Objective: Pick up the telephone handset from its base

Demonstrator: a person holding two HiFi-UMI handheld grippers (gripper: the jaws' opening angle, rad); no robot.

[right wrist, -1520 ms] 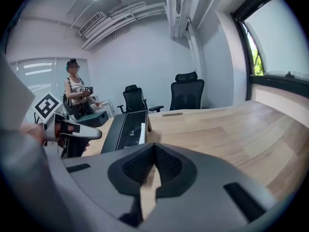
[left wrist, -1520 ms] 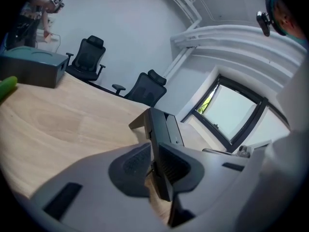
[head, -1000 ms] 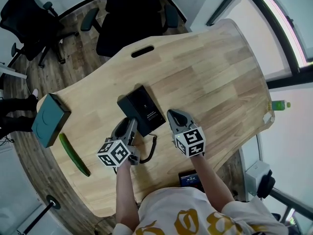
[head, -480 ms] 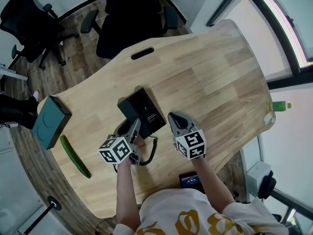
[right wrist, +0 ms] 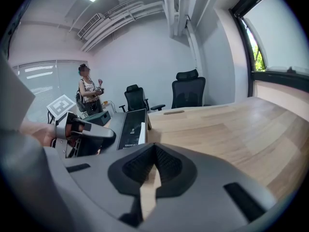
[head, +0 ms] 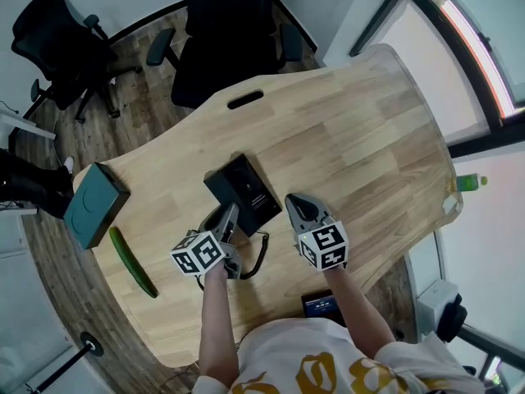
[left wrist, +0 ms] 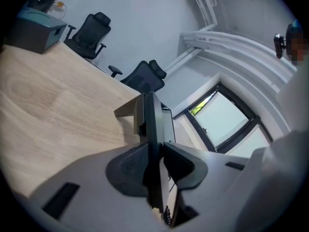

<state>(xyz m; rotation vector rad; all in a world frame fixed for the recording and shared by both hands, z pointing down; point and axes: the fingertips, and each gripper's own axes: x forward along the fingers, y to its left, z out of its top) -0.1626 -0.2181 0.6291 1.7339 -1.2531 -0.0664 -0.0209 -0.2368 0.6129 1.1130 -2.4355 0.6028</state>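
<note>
1. Clearances. The wooden table (head: 361, 138) has a curved near edge at your body. Its far edge carries a cable slot (head: 245, 99), with office chairs (head: 221, 31) beyond it. The telephone base (head: 250, 189) sits nearer the near edge than the far one. Wide bare wood lies to its right and beyond it. To the left, a teal box (head: 96, 205) rests at the table's left edge. A green cucumber-shaped item (head: 131, 261) lies along that edge, well apart from the base. The coiled cord (head: 256, 257) loops on the wood between your two grippers.

2. Handset position. The telephone handset (left wrist: 150, 124) lies on the left side of the base. Its long axis runs along the base's long side, from near you toward the far left. The left gripper view shows it edge-on.

3. Left gripper (head: 227, 214). Its jaws are closing with the handset's near end between them. Both pads are against the handset's sides.

4. Right gripper (head: 292, 200). It hovers just right of the base. Its jaws are together at the tips, with nothing between them.
</note>
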